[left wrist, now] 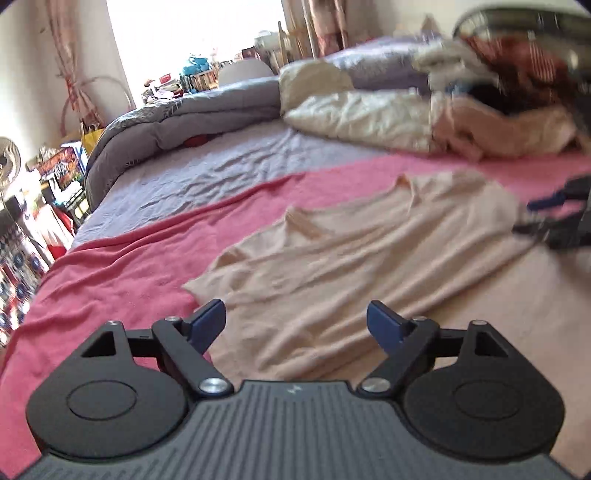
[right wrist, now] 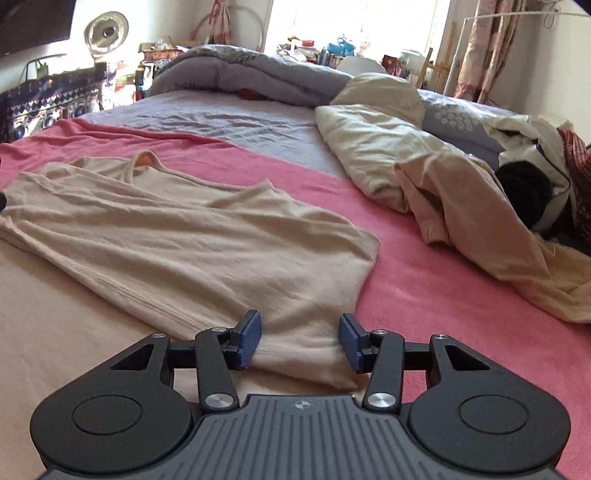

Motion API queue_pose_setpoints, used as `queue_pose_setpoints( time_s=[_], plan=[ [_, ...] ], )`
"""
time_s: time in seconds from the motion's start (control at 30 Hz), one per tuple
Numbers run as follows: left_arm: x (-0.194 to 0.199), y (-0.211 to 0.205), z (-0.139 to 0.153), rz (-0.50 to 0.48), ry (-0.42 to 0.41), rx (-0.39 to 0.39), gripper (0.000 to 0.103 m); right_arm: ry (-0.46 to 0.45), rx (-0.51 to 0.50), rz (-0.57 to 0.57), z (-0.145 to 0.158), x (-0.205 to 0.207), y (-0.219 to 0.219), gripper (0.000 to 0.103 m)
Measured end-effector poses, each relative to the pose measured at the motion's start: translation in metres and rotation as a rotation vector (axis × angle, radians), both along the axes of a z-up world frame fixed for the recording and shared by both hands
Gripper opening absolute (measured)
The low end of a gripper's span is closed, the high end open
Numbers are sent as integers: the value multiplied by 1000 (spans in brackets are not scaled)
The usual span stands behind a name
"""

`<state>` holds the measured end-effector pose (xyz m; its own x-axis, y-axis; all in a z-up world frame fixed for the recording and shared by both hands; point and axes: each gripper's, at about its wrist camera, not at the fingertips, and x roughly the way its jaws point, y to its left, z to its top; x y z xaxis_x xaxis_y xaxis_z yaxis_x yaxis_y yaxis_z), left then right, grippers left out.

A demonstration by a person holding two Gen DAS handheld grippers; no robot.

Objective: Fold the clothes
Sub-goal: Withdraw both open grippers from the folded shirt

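Your left gripper (left wrist: 295, 325) hovers wide open over the beige T-shirt (left wrist: 332, 251) spread on the pink blanket (left wrist: 129, 251). Your right gripper (right wrist: 301, 339) straddles its hem, pads not yet pressing.

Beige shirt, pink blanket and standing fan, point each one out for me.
beige shirt (right wrist: 192, 236), right wrist view, on the middle of its body.
pink blanket (right wrist: 424, 280), right wrist view, bare stretch right of the shirt.
standing fan (right wrist: 107, 33), right wrist view, on its round head.

Left gripper (left wrist: 295, 325): black linkage arms, silver pivot screws, blue fingertip pads (left wrist: 207, 325), ribbed grey housing. Right gripper (right wrist: 300, 341): identical build, small white emblem on housing.
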<state>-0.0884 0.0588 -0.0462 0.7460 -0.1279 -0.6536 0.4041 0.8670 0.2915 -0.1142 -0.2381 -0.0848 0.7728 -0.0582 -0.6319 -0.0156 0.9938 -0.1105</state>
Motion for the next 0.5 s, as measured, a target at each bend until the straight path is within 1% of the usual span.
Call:
queue_pose_setpoints(
  time_s=[0.03, 0.07, 0.13, 0.17, 0.2, 0.23, 0.27, 0.33, 0.43, 0.5],
  plan=[
    [-1, 5, -12, 18, 12, 28, 90, 2, 24, -43, 1, -4, -13, 62],
    [-1, 20, -13, 64, 33, -26, 92, 4, 48, -87, 2, -7, -26, 63],
    [1, 55, -12, 181, 78, -154, 98, 15, 40, -128, 4, -20, -47, 64],
    [-2, 71, -9, 255, 77, -157, 98, 17, 46, -137, 6, -28, -56, 61],
    [-6, 88, -6, 331, 73, -150, 98, 23, 16, -171, 8, -38, -62, 55],
    [-13, 99, -2, 384, 65, -134, 96, 13, 14, -170, 12, -52, -68, 54],
    [-23, 112, 4, 407, 69, -178, 94, 1, 17, -165, 16, -66, -73, 54],
    [-44, 139, 17, 444, 82, -286, 94, -32, 78, -151, 26, -101, -79, 54],
    [-88, 156, 39, 425, 69, -477, 95, -71, 152, -143, 39, -153, -80, 54],
    [-113, 154, 52, 390, 43, -522, 95, -86, 182, -139, 45, -183, -76, 54]
  ],
)
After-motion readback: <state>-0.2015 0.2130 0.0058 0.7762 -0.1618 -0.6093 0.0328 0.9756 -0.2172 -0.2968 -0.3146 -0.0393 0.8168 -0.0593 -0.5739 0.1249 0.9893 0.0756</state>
